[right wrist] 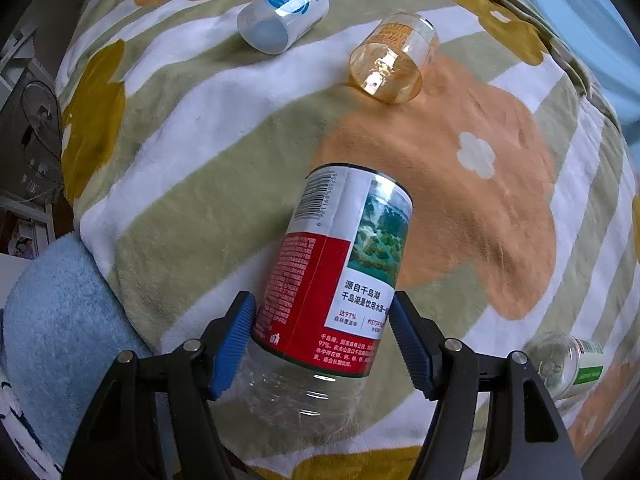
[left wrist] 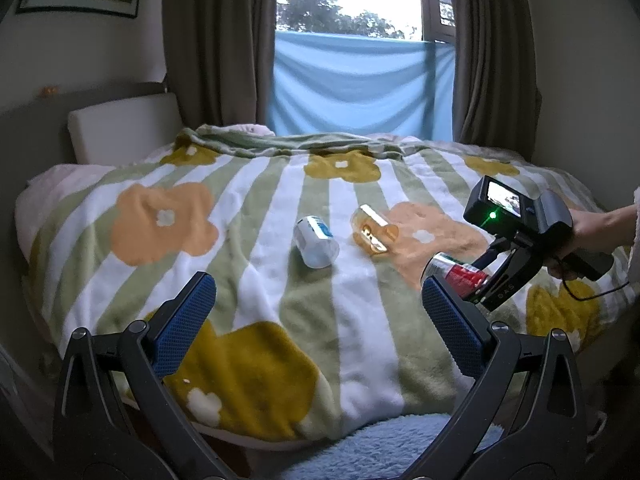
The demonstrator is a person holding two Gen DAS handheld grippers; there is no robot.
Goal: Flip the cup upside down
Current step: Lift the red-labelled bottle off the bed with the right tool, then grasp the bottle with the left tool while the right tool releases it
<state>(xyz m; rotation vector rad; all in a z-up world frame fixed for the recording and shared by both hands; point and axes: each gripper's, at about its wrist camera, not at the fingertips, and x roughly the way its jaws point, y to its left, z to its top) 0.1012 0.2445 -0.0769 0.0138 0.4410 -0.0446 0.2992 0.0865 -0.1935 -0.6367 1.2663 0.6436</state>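
Note:
My right gripper (right wrist: 322, 320) is shut on a clear cut-bottle cup with a red and white label (right wrist: 340, 264), held above the blanket; it also shows in the left wrist view (left wrist: 460, 274). An amber cup (right wrist: 390, 62) lies on its side on the bed, open end toward me, and shows in the left wrist view (left wrist: 372, 230). A white cup with a blue label (right wrist: 280, 16) lies on its side to its left (left wrist: 316, 242). My left gripper (left wrist: 316, 300) is open and empty, low over the near blanket.
A striped flower blanket (left wrist: 280, 320) covers the bed. A green-labelled clear cup (right wrist: 568, 364) lies at the right. A blue fluffy cloth (right wrist: 52, 320) lies at the near edge. Curtains and a window (left wrist: 352, 60) are behind the bed.

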